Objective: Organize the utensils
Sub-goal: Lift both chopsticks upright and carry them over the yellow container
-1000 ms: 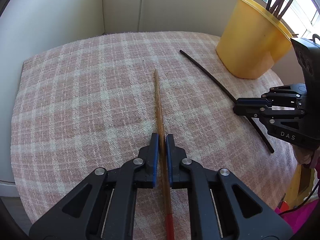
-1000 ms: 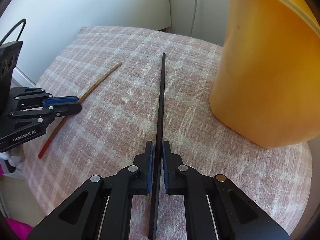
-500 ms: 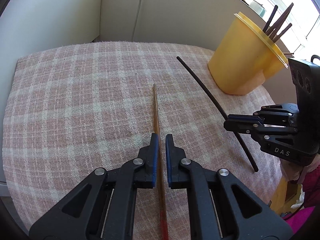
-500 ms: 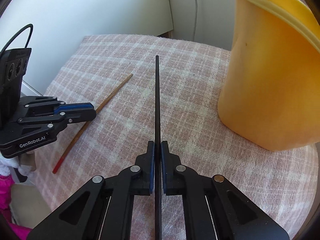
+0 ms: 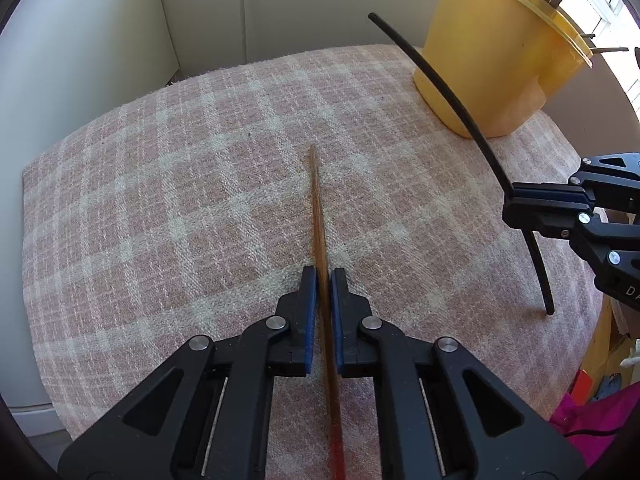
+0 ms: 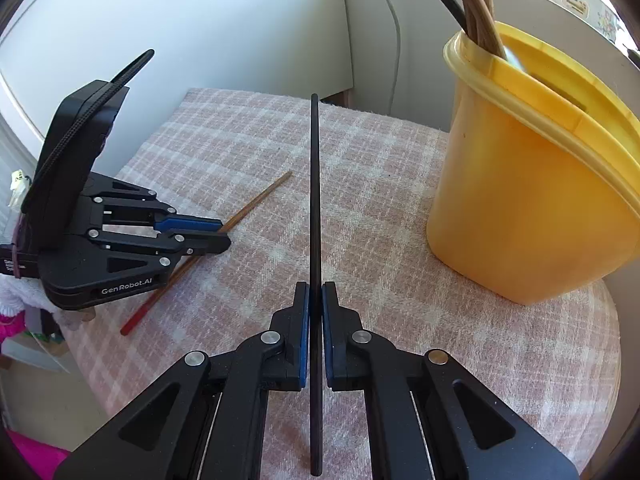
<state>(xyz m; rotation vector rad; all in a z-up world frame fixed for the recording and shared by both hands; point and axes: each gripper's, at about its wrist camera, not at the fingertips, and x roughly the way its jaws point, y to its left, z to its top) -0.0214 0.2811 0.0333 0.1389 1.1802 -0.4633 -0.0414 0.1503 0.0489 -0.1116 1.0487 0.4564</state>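
My left gripper (image 5: 323,276) is shut on a brown chopstick (image 5: 318,208) with a red end, held low over the checked cloth (image 5: 180,200). It also shows in the right wrist view (image 6: 218,234), gripping the brown chopstick (image 6: 260,200). My right gripper (image 6: 315,292) is shut on a black chopstick (image 6: 315,184), lifted off the cloth and pointing forward. In the left wrist view the right gripper (image 5: 516,200) holds the black chopstick (image 5: 440,80) tilted up toward the yellow holder (image 5: 492,60). The holder (image 6: 532,208) has several chopsticks standing in it.
The cloth (image 6: 380,240) covers a small rounded table by a white wall (image 5: 100,40). The holder stands at the far right of the table. Pink fabric (image 5: 600,420) lies below the table's right edge.
My right gripper has lifted the black chopstick off the cloth and raised it toward the yellow holder. My left gripper keeps hold of the brown chopstick and has moved a little forward.
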